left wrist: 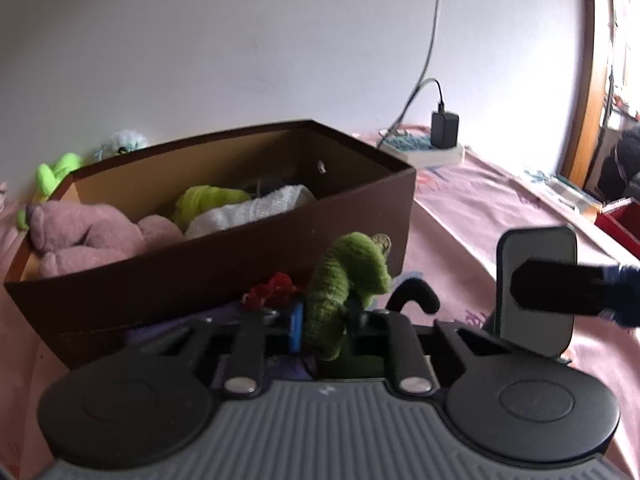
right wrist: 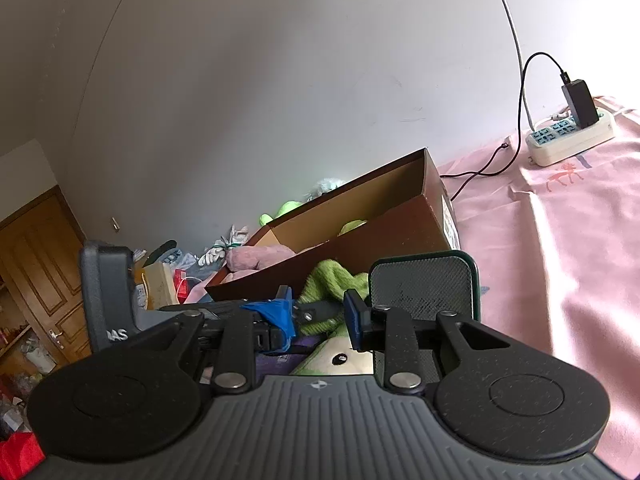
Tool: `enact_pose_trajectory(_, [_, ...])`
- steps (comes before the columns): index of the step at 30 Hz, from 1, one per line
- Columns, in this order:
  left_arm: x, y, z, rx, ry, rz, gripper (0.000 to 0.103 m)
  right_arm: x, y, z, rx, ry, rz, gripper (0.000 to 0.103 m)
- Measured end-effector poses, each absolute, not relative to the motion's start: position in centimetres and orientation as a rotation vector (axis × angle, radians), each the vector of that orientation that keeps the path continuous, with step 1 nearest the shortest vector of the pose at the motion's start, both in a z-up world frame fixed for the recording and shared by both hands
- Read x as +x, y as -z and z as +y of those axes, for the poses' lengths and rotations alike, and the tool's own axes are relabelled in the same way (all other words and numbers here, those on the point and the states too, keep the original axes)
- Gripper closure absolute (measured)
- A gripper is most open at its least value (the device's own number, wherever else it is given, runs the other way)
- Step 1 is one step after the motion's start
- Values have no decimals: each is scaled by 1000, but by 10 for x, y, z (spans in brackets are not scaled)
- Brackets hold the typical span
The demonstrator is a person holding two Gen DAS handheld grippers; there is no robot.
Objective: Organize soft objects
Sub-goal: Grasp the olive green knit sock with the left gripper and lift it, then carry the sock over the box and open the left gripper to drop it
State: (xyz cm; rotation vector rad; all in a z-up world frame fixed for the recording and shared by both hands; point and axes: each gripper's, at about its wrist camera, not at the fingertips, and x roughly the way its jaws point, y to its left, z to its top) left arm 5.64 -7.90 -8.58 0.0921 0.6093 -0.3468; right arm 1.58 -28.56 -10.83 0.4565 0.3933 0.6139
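A: Where is the green knitted toy (left wrist: 344, 284)?

B: Pinched between the fingers of the left tool (left wrist: 324, 320), just in front of the brown cardboard box (left wrist: 224, 264). Its upper part curls over to the right above the fingers, and its lower end hangs down towards the tool body. A red knitted piece (left wrist: 276, 290) sits just to its left.

A: So the left tool is clenched?

B: Yes, clamped on that green toy. In the right wrist view the right tool (right wrist: 324, 316) has its blue-padded fingers close together, with a thin dark part between them; I cannot tell whether it grips anything. Green knit (right wrist: 332, 284) shows just beyond its fingertips.

A: What is in the box?

B: A pink plush toy (left wrist: 80, 236) at the left end, a yellow-green soft piece (left wrist: 204, 200) in the middle, and a white cloth (left wrist: 252, 210) beside it.

A: And around the box?

B: It stands on a pink bedsheet (left wrist: 472, 216). Behind its left end are a bright green plush (left wrist: 54, 176) and a pale fluffy toy (left wrist: 124, 142). To the right, near the wall, a white power strip (right wrist: 572, 138) carries a black charger (right wrist: 580, 98).
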Motion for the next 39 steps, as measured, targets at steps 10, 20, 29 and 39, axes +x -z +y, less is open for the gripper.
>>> enact_pose_trajectory(10, [29,47,-52,-8,273,502,91,14,109,-286,456,-649,373,92])
enact_pose_trajectory(20, [44,15,-44,38,218,434,91,14,110,-278,402,-699,366,92])
enact_pose_trajectory(29, [127,18,-37,58,135,484,87,9,108,-260,269,-744,347,92])
enact_pose_trajectory(39, [175,47,-26,34,20,545,27,16,113,-247,213,-745,373,91])
